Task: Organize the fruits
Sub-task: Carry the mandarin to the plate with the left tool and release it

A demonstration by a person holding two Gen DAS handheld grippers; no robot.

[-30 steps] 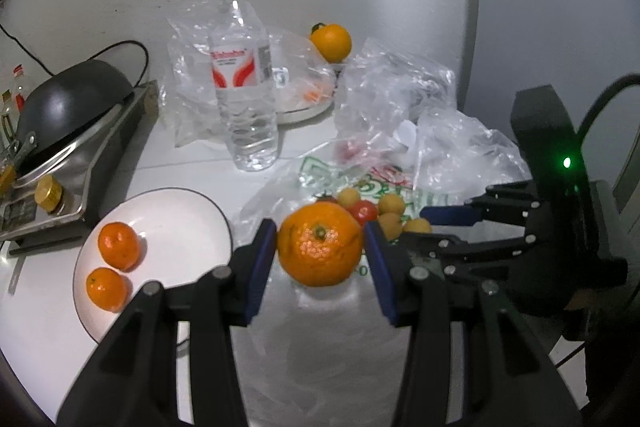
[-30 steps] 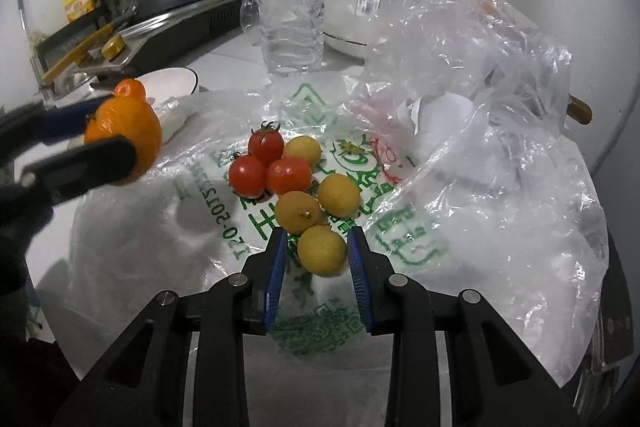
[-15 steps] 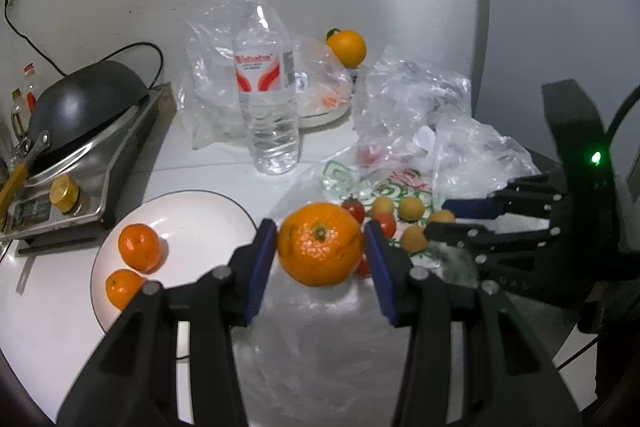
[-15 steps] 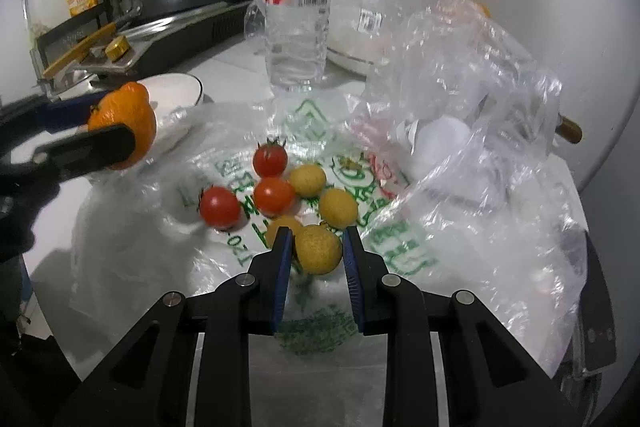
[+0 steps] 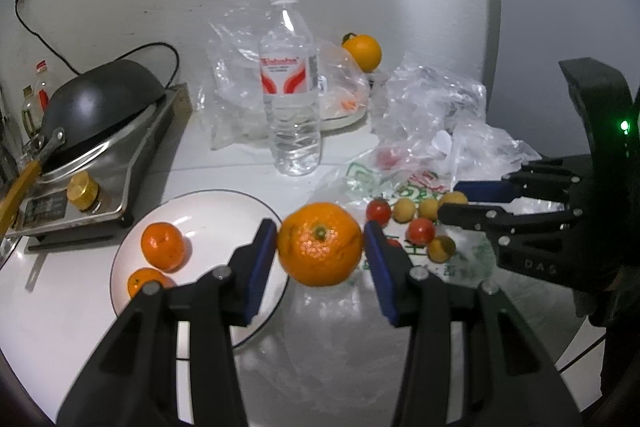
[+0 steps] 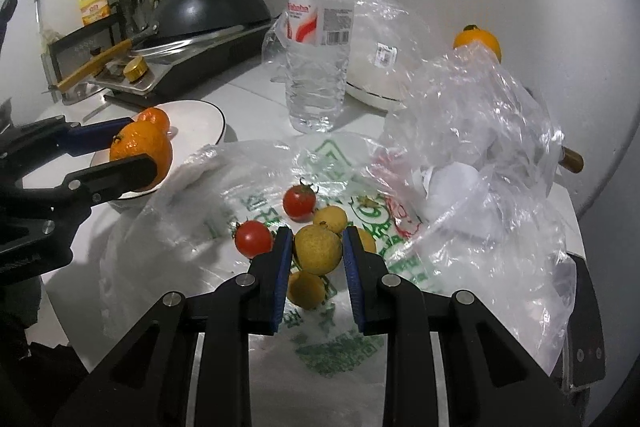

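Left gripper (image 5: 320,247) is clamped on the orange (image 5: 320,243) and has carried it toward the white plate (image 5: 208,205), now at its rim; 2 small oranges already sit there. Right gripper (image 6: 316,251) has closed on a yellow fruit (image 6: 318,253) and, prob., lifted it off the printed bag (image 6: 340,343), away from the plate. Both picks look done; placing is next.

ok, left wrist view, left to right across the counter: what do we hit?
wok → white plate → held orange in left gripper → cherry tomato → right gripper
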